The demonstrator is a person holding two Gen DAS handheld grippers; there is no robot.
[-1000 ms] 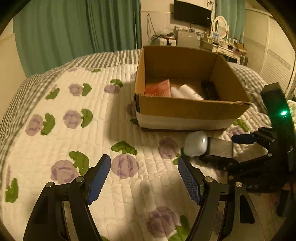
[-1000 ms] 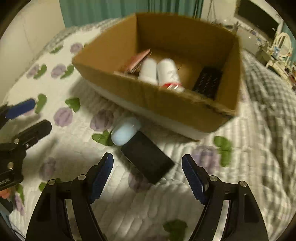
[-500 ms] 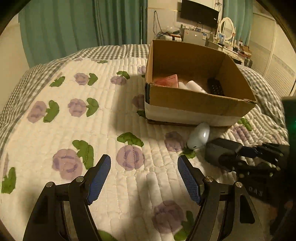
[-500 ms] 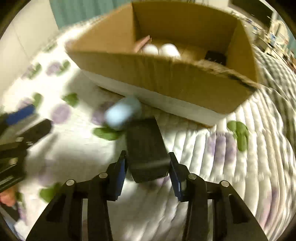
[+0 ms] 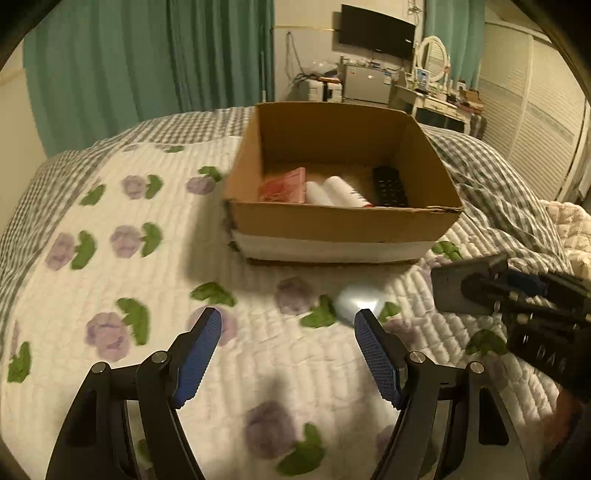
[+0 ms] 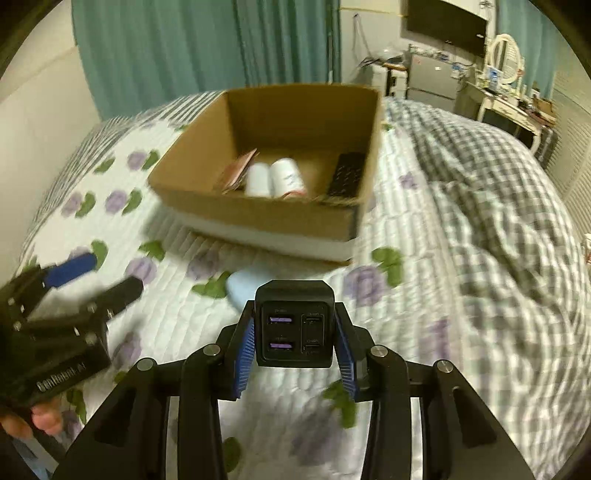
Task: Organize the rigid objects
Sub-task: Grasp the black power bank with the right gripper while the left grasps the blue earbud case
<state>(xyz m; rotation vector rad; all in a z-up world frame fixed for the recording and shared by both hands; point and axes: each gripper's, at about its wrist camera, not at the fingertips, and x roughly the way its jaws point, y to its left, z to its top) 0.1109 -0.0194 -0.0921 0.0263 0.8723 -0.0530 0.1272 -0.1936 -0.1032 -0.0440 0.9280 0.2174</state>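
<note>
Bottom centre of the right view, the right gripper (image 6: 294, 341) is clamped on a black USB charger (image 6: 294, 325), lifted off the quilt (image 6: 443, 295). The left gripper (image 5: 286, 352) gapes empty. Next, likely carry it over the cardboard box (image 6: 258, 216) upper centre and release.

Teal curtains (image 5: 147, 74) are hanging across the far wall. A dark television (image 5: 376, 27) is sitting high on the cream wall above a cluttered dresser (image 5: 436, 101) with an oval mirror (image 5: 436, 59). A floral quilt (image 5: 110, 240) is covering the bed, and warm dim light is falling over it.
</note>
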